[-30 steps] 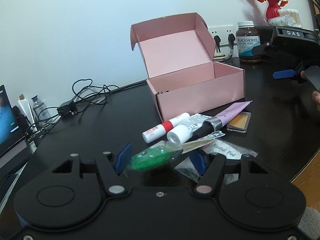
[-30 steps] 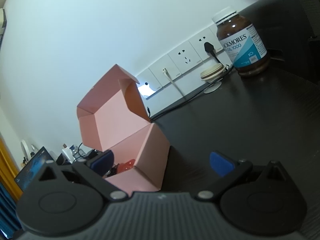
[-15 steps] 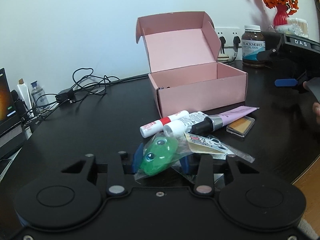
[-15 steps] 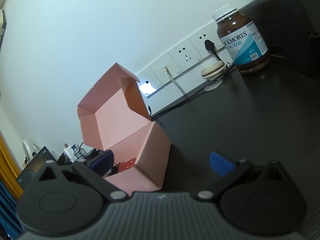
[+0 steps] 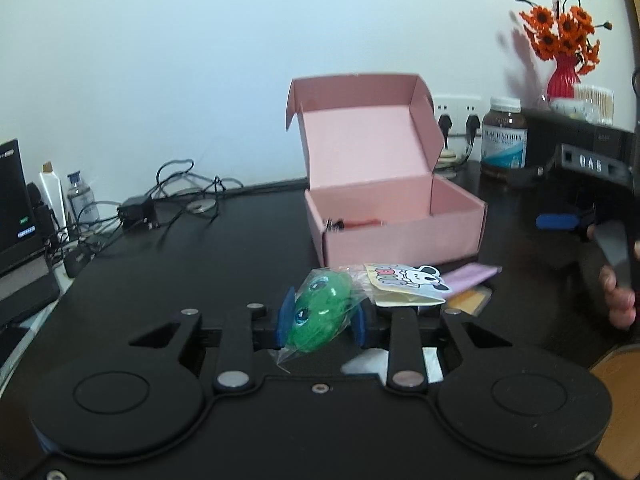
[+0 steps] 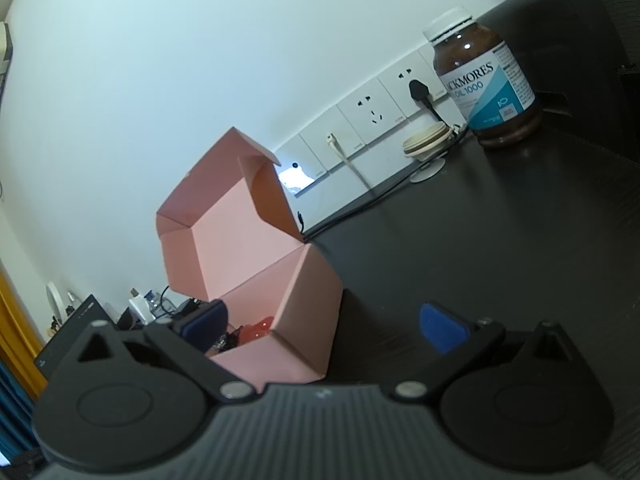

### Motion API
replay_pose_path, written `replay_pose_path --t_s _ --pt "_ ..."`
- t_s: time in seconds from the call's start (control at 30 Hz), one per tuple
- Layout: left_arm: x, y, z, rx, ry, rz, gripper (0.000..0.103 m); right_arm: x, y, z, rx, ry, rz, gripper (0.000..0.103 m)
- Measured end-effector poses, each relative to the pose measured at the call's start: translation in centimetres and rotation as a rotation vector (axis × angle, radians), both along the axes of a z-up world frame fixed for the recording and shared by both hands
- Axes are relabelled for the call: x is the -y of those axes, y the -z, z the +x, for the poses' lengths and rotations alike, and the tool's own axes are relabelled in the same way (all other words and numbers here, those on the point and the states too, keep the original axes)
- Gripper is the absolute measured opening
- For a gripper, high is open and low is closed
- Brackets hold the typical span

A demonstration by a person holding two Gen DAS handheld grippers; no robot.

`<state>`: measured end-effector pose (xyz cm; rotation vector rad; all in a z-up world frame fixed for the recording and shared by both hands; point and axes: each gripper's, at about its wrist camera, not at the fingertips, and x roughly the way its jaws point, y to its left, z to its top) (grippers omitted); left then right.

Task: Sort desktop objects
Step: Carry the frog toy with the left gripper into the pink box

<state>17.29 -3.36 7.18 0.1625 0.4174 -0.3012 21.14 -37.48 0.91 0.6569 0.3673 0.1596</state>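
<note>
Grip first: left gripper [image 5: 320,320] clamped on the bagged green toy [image 5: 320,312], blue pads pressing its two sides, jaws just drawn in around it. Worth keeping that squeeze steady, since the clear wrapper looks slippery and the printed card header [image 5: 404,286] hangs loose to the right. Best lifted clear of the items lying on the black desk [image 5: 180,264] just beyond, a pink tube [image 5: 472,276] and an orange compact [image 5: 470,302], then carried forward over the near wall of the pink box [image 5: 400,236]. Low release inside probably safest, with the header tucked in so it does not catch the rim.

Toy itself: rounded, glossy green, with two dark cartoon eyes, sealed in a crinkled transparent bag.

Farther right, right gripper [image 6: 324,326] held wide with nothing between its fingers, beside the box's corner. Lid standing upright; something red and something dark already in the box.
</note>
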Motion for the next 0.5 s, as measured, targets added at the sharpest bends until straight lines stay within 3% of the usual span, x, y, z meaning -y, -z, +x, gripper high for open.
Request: replay_pose_path --t_s 0.3,0.5 --pt "3.7 -3.6 4.7 -0.011 -0.006 -0.072 0.03 0.0 0.0 0.0 -0.002 -0.008 0.007 0.102" --pt "7.5 -4.8 9.0 -0.024 0.001 -0.06 0.03 -0.1 0.0 0.0 0.002 -0.011 0.003 0.102"
